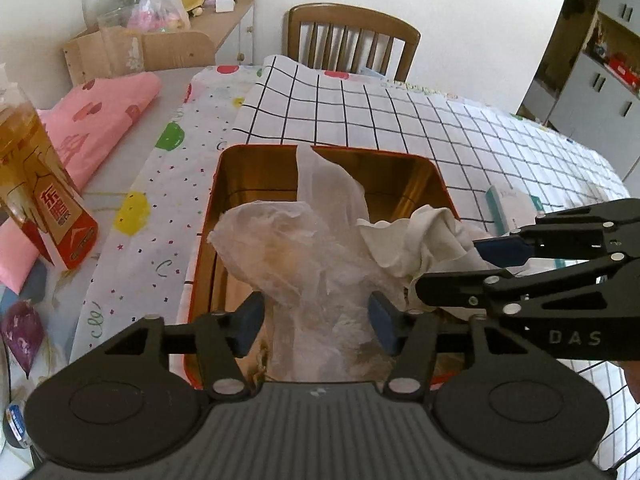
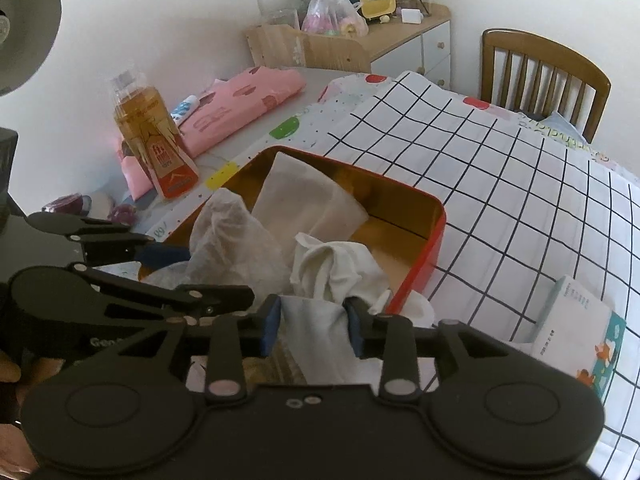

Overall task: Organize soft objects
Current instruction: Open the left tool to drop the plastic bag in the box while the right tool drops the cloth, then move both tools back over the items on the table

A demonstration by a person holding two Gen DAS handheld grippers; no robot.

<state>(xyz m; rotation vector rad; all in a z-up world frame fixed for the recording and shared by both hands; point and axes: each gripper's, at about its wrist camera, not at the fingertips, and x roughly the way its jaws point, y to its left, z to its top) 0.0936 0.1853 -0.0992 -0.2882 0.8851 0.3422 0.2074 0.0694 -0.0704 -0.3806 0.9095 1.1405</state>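
Observation:
A red tin box [image 1: 444,188] [image 2: 434,236] with a gold inside sits on the checked cloth. My left gripper [image 1: 316,324] has its blue pads around a crumpled translucent tissue [image 1: 288,248] [image 2: 228,232] held over the box's near side. My right gripper [image 2: 314,324] is shut on a white cloth [image 2: 336,268] [image 1: 416,236] at the box's near right edge. It enters the left wrist view from the right [image 1: 460,264]. A flat sheet of tissue [image 2: 304,196] [image 1: 324,180] stands up inside the box.
An orange drink bottle [image 1: 36,184] [image 2: 154,140] and a pink folded cloth [image 1: 100,116] [image 2: 240,104] lie left of the box. A small white carton [image 2: 580,332] lies at the right. A wooden chair [image 1: 352,40] stands behind the table.

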